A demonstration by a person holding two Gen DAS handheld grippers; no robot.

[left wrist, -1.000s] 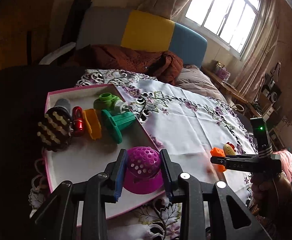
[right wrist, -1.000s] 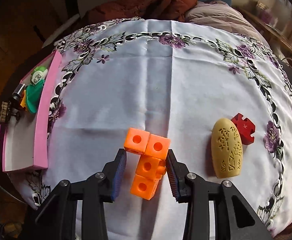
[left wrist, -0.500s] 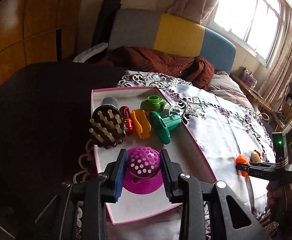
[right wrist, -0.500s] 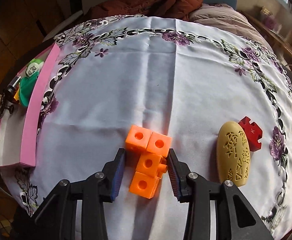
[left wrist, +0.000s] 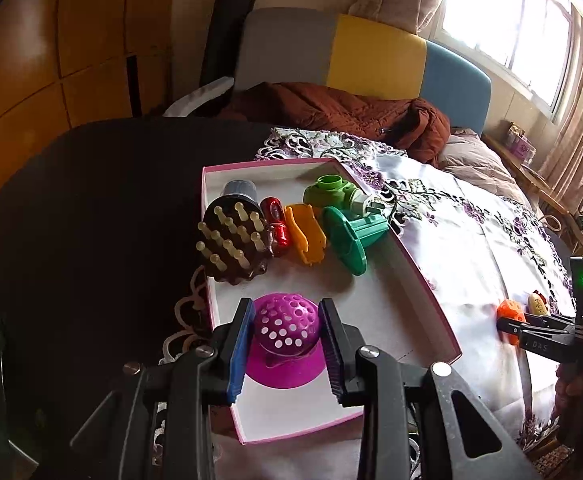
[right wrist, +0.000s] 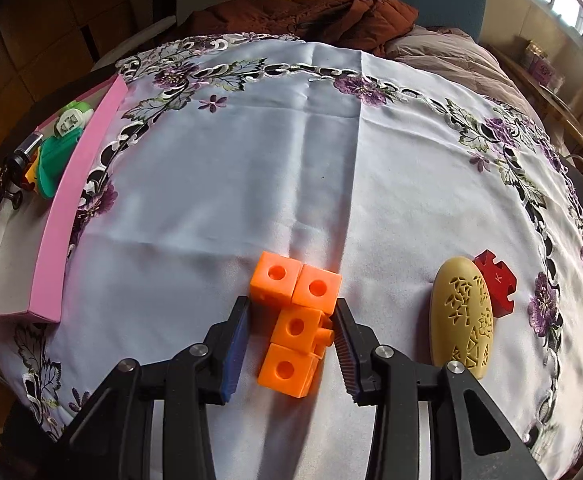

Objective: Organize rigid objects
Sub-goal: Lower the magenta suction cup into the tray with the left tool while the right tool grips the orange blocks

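Note:
My left gripper point(left wrist: 285, 338) is shut on a purple perforated dome strainer point(left wrist: 285, 328) and holds it over the near part of the pink-rimmed white tray point(left wrist: 427, 280). The tray holds a brown peg brush point(left wrist: 231, 240), a red piece point(left wrist: 275, 226), an orange piece point(left wrist: 305, 234), a green funnel-shaped piece point(left wrist: 351, 238) and a light green piece point(left wrist: 331, 192). My right gripper point(right wrist: 291, 332) is open around an orange block cluster point(right wrist: 297, 312) that lies on the white tablecloth point(right wrist: 291, 160); its right pad touches the cluster. The right gripper also shows in the left wrist view point(left wrist: 509, 326).
A tan perforated oval point(right wrist: 461, 316) and a red puzzle piece point(right wrist: 495, 282) lie right of the orange blocks. The tray point(right wrist: 75, 208) sits at the table's left edge. A brown jacket point(right wrist: 303, 12) and a sofa lie beyond the table.
My left gripper has swung left with the purple strainer, from the tray's right rim to over its near interior. My right gripper has edged forward around the orange blocks.

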